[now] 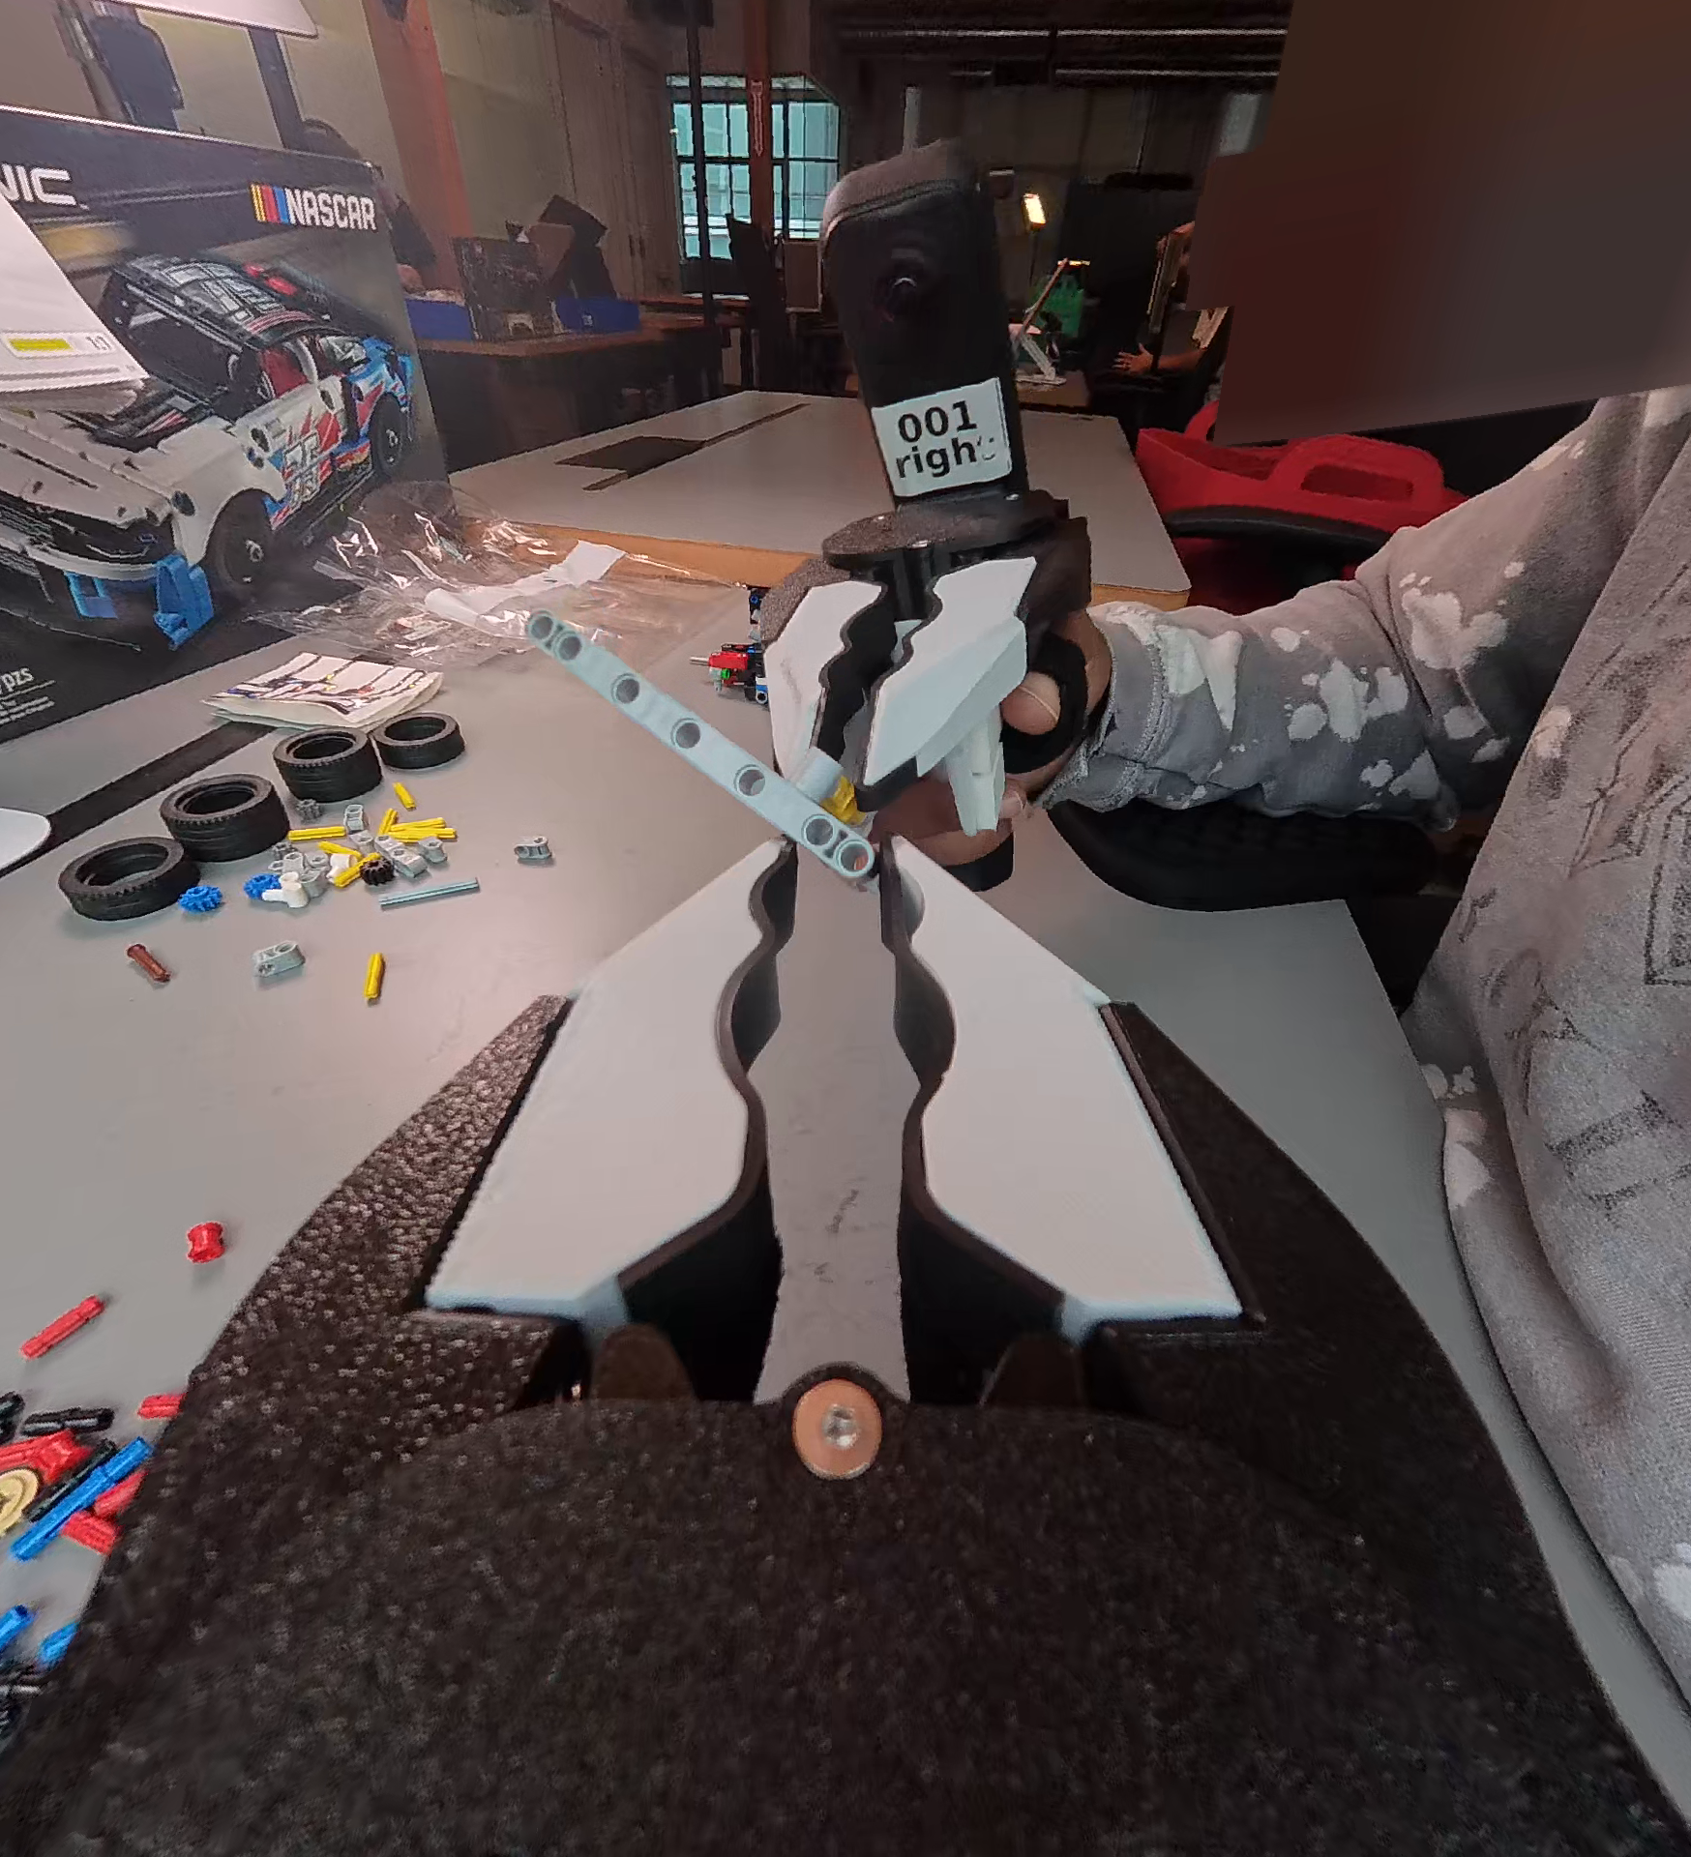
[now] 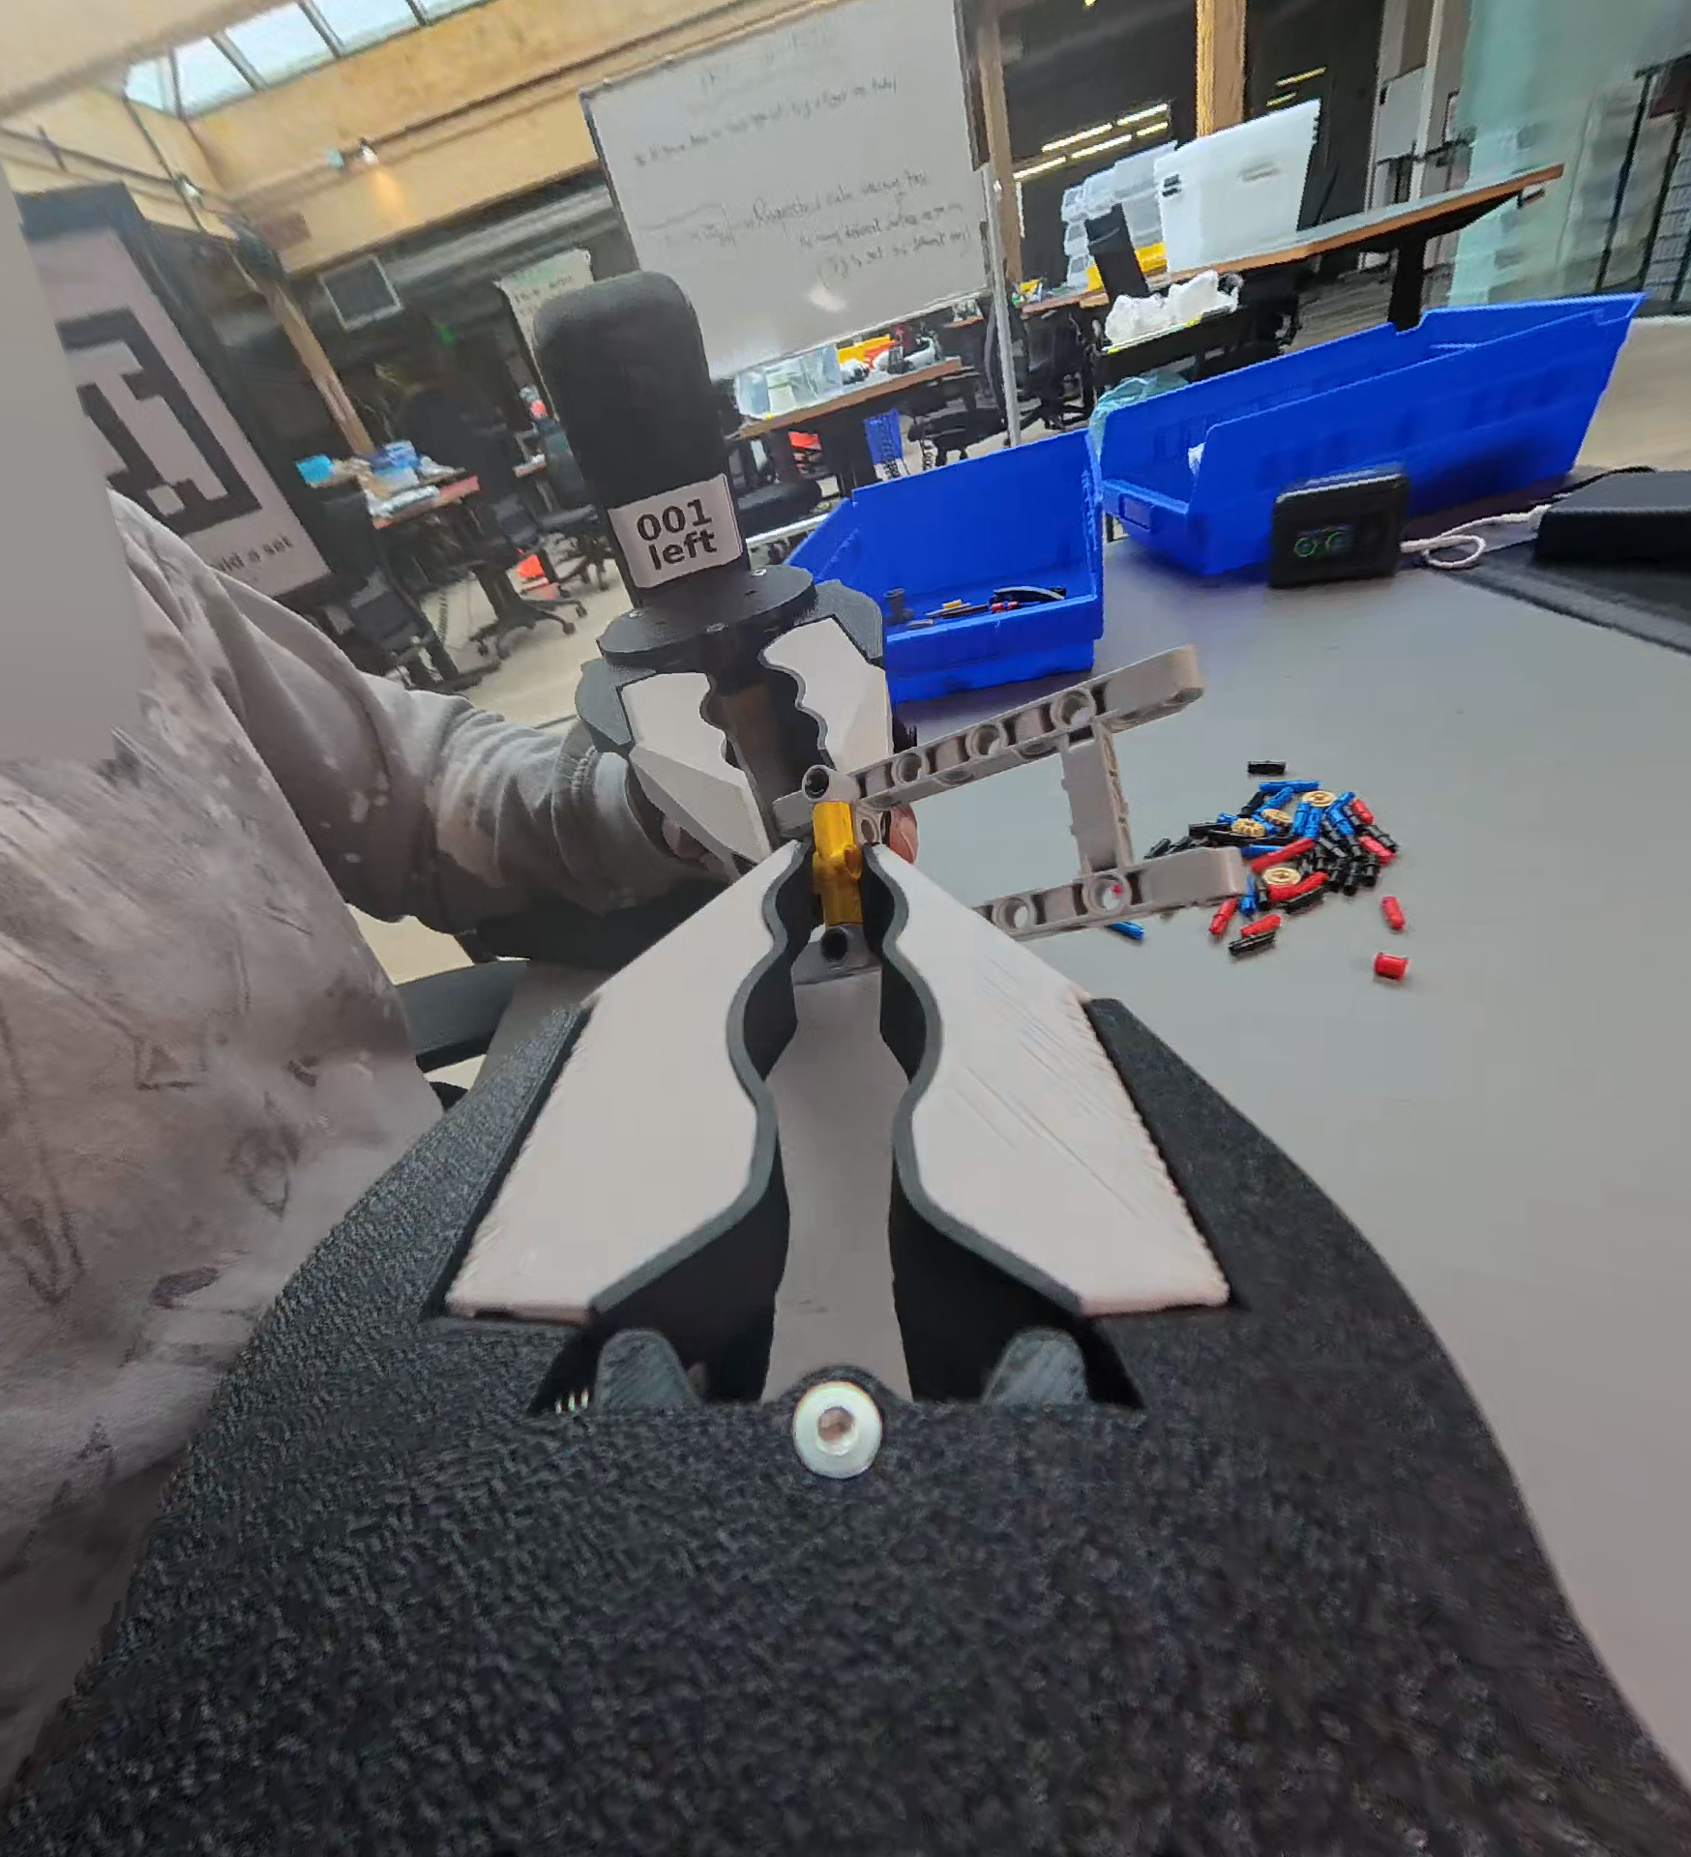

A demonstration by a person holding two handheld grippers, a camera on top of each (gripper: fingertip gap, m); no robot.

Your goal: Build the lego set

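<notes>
A grey frame of long holed beams [image 2: 982, 744] is held in the air above the grey table [image 2: 1424, 1105]. In the left wrist view only one of its beams [image 1: 686, 734] shows, slanting up to the left. My left gripper [image 1: 833, 854] is shut on the near end of that beam, and it also shows in the right wrist view [image 2: 779, 832]. My right gripper [image 2: 836, 854] is shut on a yellow connector [image 2: 833, 864] whose top touches the same beam end. The right gripper [image 1: 847, 796] and the connector [image 1: 841, 801] face me in the left wrist view.
The set's box [image 1: 168, 402] stands at the back left, with tyres [image 1: 218, 814] and small loose parts [image 1: 369, 854] in front. Red, blue and black pins lie in a pile [image 2: 1294, 854] that also shows in the left wrist view [image 1: 17, 1487]. Two blue bins [image 2: 982, 573] stand behind. A sleeve [image 1: 1324, 703] reaches in. Less than 4 cm separates the two grippers' tips.
</notes>
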